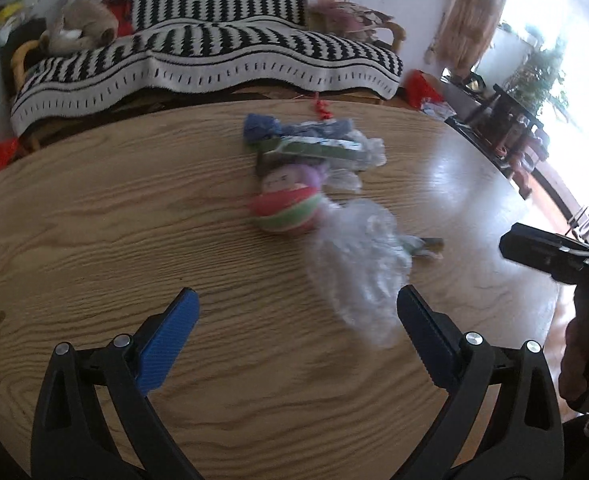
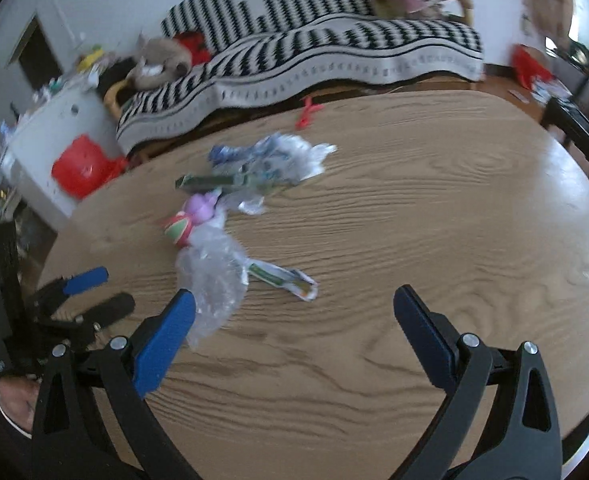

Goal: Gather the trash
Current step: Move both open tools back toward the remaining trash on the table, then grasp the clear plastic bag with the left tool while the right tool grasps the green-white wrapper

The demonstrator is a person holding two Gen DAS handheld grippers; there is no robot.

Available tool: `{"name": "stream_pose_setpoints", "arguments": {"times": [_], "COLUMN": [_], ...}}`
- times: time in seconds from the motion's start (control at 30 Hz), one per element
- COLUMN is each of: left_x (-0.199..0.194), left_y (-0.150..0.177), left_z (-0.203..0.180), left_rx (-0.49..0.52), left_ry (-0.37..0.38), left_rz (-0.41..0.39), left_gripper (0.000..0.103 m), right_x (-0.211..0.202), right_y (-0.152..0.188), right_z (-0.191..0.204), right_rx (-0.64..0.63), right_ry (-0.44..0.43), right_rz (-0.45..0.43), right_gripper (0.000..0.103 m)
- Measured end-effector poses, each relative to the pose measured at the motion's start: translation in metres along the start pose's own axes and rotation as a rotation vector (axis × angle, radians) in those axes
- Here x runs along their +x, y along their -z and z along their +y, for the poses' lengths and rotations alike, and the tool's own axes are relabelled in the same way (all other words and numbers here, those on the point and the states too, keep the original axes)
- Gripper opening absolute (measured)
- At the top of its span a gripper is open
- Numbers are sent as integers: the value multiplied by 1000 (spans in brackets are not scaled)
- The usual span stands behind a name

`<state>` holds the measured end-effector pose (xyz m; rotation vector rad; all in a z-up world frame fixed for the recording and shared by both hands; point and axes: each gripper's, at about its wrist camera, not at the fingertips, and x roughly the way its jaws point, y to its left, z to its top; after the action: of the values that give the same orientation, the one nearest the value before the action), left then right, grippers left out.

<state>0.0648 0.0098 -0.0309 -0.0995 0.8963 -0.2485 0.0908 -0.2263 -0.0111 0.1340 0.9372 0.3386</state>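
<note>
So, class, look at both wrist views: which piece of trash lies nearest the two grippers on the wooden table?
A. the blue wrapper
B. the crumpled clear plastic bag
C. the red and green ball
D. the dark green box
B: the crumpled clear plastic bag reaches closest to the left gripper and right gripper; both are open.

table (image 1: 94, 208): trash pile (image 1: 314, 168) mid | sofa (image 1: 214, 60) behind table

Daylight is pouring in from the window (image 1: 550, 40), which is blowing out to white, and it is laying a pale glare on the wooden table (image 1: 466, 168) nearest it. The crumpled plastic (image 1: 358, 264) is smearing with motion blur. In the right wrist view the striped sofa (image 2: 334, 48) behind the table is blurring too. Both views are bending hard at their dark, rounded edges.
</note>
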Motion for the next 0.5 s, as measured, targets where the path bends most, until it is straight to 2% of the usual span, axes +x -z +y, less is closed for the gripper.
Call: {"name": "stream_pose_setpoints", "arguments": {"times": [0.23,0.3,0.5], "left_x": [23,31,51], "left_y": [5,2,-3], "left_z": [-13,-19,-28], "left_rx": [36,45,79], "left_ry": [93,106,87], "left_rz": [28,25,19], "left_gripper": [96,96,96], "right_x": [36,45,70], "right_y": [-2,-2,-1], "right_z": [-3,-7,-6], "right_rx": [-105,-140,-226], "right_ry": [38,34,19], "right_rz": [61,69,94], "right_gripper": [91,87,78]}}
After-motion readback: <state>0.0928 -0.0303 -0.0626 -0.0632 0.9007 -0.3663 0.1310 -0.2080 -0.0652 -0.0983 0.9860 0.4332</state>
